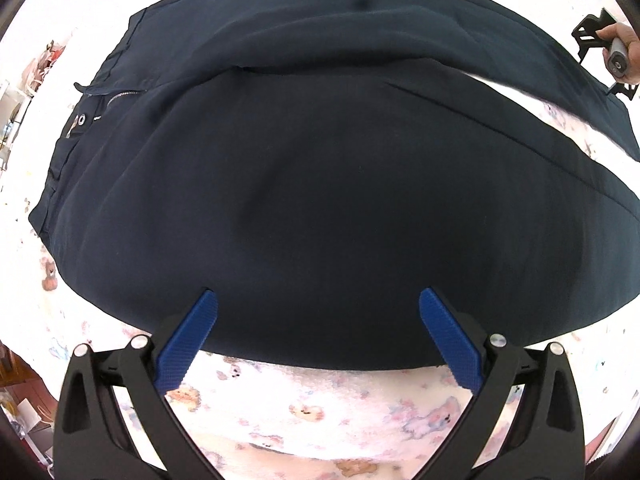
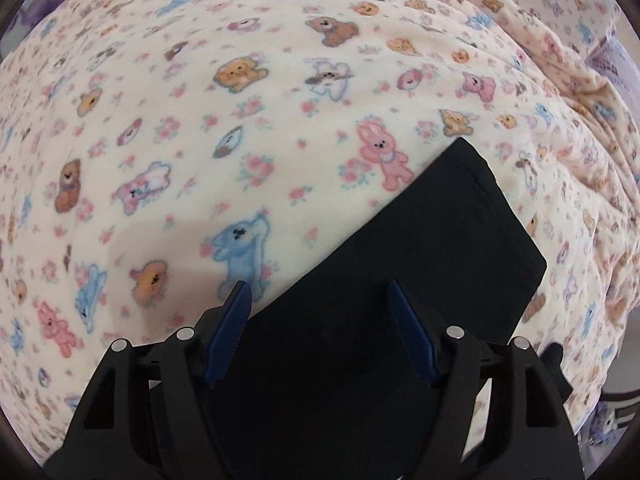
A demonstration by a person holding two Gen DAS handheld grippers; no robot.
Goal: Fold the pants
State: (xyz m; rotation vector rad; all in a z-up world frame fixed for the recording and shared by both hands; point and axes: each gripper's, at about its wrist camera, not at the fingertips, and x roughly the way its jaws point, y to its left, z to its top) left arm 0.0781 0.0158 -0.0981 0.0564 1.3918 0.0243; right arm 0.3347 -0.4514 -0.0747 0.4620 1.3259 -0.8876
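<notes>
Pants (image 1: 320, 184), dark navy, lie spread flat on a cream blanket (image 1: 320, 412) printed with bears and bunnies, their zipper (image 1: 122, 96) and waistband toward the left in the left wrist view. One leg's hem end (image 2: 460, 240) lies on the blanket in the right wrist view. Above the near edge of the cloth, the left gripper (image 1: 318, 308) points down with its blue fingers (image 1: 188, 344) spread wide and nothing between them. Over the hem end, the right gripper (image 2: 320, 304) stands parted, pads not pressing the fabric. A hand (image 1: 618, 46) holds that gripper's handle.
</notes>
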